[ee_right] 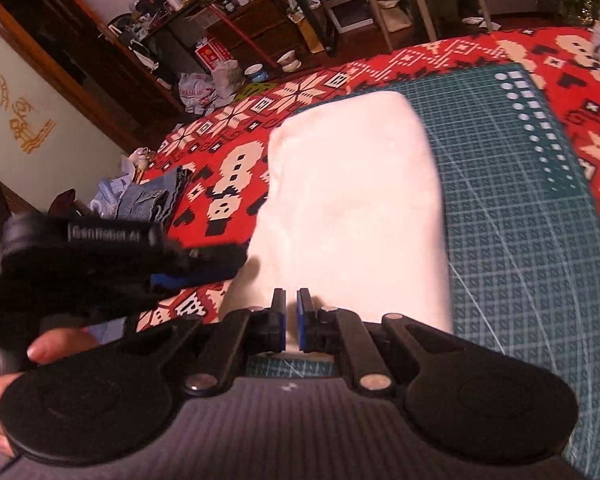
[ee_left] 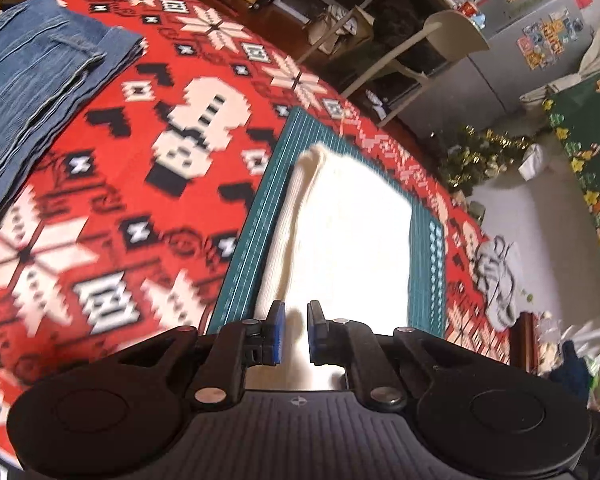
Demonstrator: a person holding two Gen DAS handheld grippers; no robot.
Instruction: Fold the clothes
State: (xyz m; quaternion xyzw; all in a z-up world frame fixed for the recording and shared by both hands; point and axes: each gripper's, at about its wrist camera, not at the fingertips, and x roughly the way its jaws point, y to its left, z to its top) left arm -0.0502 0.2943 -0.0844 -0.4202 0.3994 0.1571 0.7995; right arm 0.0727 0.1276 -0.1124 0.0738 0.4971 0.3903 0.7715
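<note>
The white cloth (ee_left: 348,232) lies folded on the green mat (ee_left: 244,240), so both claws, left (ee_left: 294,332) and right (ee_right: 291,318), hang nearly closed, holding nothing.

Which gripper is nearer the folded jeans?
Left. The left gripper is over the white cloth at its edge toward the jeans. The right gripper is over the cloth's other side, with the left gripper between it and the jeans.
</note>
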